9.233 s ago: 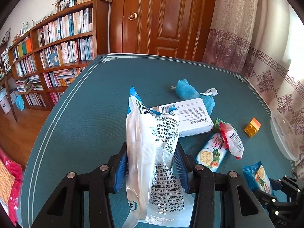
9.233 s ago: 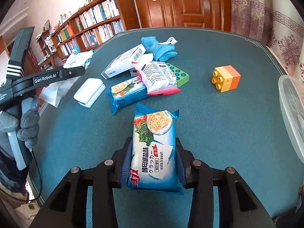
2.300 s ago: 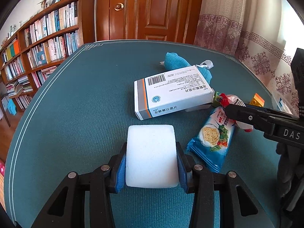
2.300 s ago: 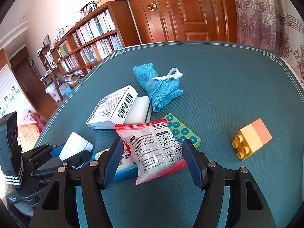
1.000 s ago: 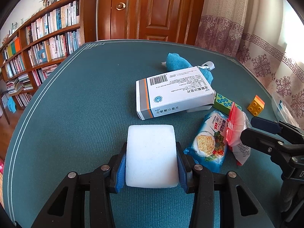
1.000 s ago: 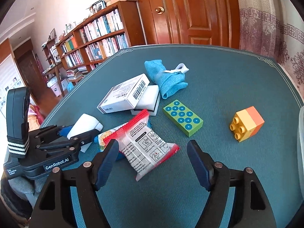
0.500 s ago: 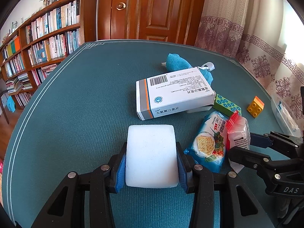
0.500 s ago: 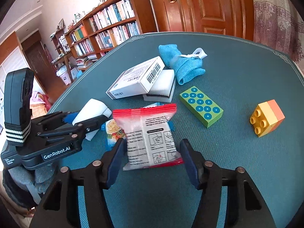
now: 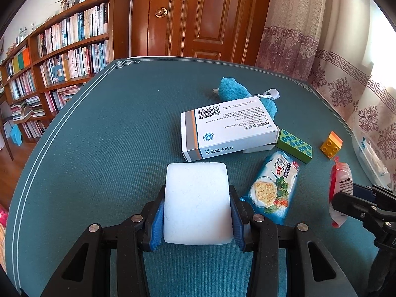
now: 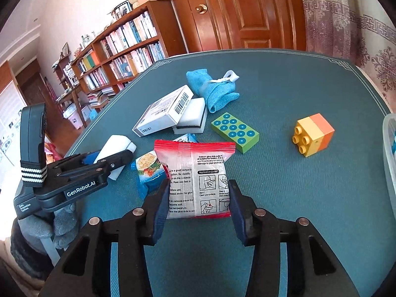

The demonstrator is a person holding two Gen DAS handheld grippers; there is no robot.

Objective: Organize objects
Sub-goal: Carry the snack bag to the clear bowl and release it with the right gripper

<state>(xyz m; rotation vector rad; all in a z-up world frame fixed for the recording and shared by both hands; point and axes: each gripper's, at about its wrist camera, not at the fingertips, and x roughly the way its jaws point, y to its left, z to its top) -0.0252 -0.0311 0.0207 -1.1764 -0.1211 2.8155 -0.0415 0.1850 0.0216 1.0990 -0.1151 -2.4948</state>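
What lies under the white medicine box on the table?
A white sponge block lies partly under the medicine box, one end sticking out. The rest of what the box covers is hidden.

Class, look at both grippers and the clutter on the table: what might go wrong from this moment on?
1. The right gripper is closing on a soft red-edged packet; it may crumple or slip.
2. The cracker packet lies right beside it and could get dragged.
3. The left gripper holds a white sponge close by; the tools might collide.

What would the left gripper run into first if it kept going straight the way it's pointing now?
Probably the white medicine box. The left gripper, shut on a white sponge, points toward it across a strip of bare table; depth is hard to judge.
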